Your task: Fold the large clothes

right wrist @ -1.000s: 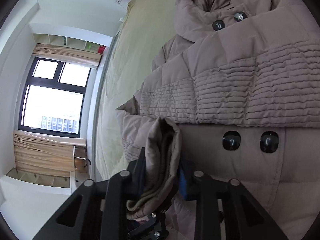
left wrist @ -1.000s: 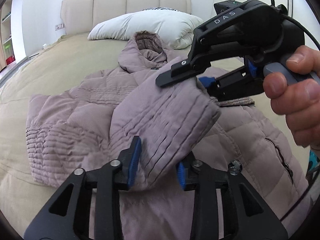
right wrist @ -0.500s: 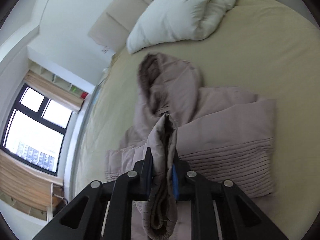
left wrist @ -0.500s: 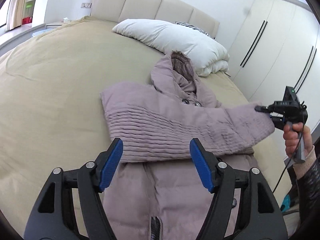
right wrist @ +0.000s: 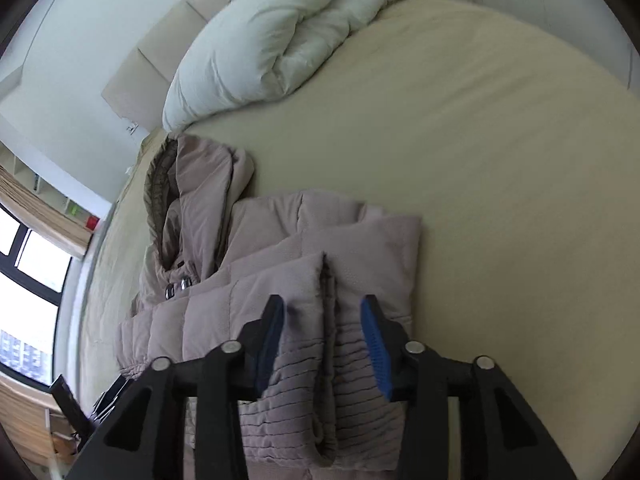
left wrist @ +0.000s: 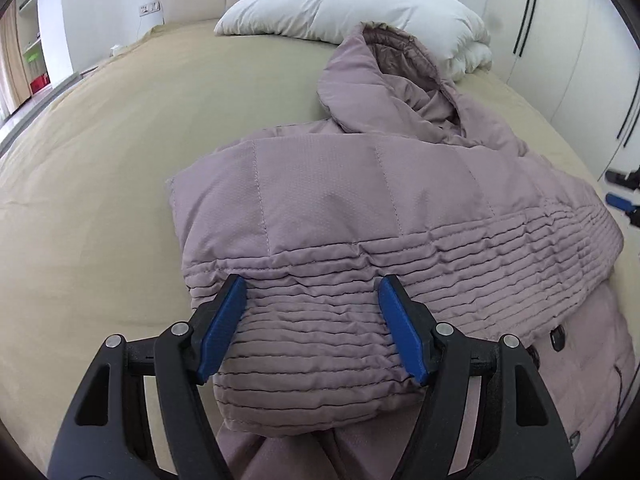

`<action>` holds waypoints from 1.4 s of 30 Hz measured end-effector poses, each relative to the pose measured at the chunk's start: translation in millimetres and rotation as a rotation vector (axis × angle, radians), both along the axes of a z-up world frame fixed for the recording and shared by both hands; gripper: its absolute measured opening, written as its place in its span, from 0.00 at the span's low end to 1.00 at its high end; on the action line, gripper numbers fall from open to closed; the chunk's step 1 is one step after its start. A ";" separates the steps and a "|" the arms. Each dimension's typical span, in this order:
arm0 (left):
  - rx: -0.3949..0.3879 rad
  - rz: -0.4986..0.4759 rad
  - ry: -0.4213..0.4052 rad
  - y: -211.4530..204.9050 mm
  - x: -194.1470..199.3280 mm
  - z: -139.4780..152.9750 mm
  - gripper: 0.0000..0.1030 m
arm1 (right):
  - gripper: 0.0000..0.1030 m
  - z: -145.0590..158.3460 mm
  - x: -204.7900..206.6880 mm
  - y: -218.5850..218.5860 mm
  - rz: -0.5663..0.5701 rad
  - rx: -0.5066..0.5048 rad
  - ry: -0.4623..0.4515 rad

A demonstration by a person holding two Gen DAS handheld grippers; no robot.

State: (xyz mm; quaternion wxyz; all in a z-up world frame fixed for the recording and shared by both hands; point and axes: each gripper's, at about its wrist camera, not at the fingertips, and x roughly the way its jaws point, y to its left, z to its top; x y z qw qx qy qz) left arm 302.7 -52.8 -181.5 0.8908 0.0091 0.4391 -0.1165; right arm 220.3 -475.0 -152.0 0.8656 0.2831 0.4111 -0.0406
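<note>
Jacket, left wrist view: the mauve quilted jacket lies on the bed, its body running from the near edge up toward the headboard end, a sleeve folded across the chest.
Hood, left wrist view: the hood points at the headboard end and reaches the white duvet bunched there.
Left gripper: the left gripper hovers over the ribbed part of the folded sleeve, its blue pads spread wide, nothing pinched between them.
Buttons: dark buttons show on the jacket front toward the bed's right edge.
Right gripper, left wrist view: only a sliver of the right gripper shows off the bed's right edge.
Jacket, right wrist view: the jacket sits close to the near edge of the bed, hood toward the duvet.
Right gripper, right wrist view: the right gripper has its fingers apart on either side of a standing fold of the ribbed cuff; I cannot tell whether the pads touch the cloth.
Window: a window lies beyond the bed's far side.
</note>
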 end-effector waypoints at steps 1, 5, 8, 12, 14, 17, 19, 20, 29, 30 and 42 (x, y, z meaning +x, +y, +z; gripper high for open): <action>-0.016 0.008 -0.009 4.5 -1.7 5.7 0.66 | 0.67 15.1 -10.0 0.4 -0.023 -0.021 -0.066; -0.082 0.048 -0.052 14.7 -9.4 18.8 0.66 | 0.69 46.0 -18.9 35.6 0.128 -0.090 -0.161; -0.013 -0.015 0.052 -0.2 2.5 5.4 0.66 | 0.68 12.0 1.0 71.7 0.260 -0.150 -0.035; -0.160 0.039 -0.056 20.6 13.9 59.2 0.67 | 0.59 -9.3 21.5 89.2 0.343 -0.290 0.071; -0.174 0.041 -0.090 17.4 44.9 77.5 0.78 | 0.66 20.1 28.6 71.2 0.314 -0.188 -0.029; -0.133 0.030 -0.066 -13.7 112.1 87.6 0.80 | 0.89 55.5 65.0 47.5 0.206 -0.150 -0.110; -0.122 0.002 -0.022 -47.4 165.7 85.9 0.80 | 0.89 59.9 97.7 34.8 0.175 -0.078 -0.098; -0.114 0.009 -0.010 -59.7 187.7 83.4 0.80 | 0.89 58.5 114.0 27.7 0.144 -0.051 -0.069; 0.026 0.062 0.094 -122.9 301.7 19.6 0.80 | 0.88 33.5 216.7 46.2 0.163 -0.054 0.028; 0.046 0.072 0.069 -122.5 303.1 20.0 0.80 | 0.88 29.4 226.2 54.1 0.173 -0.065 0.029; -0.024 0.050 0.089 -106.3 302.3 18.0 0.11 | 0.75 -13.2 323.1 139.6 0.245 -0.274 0.134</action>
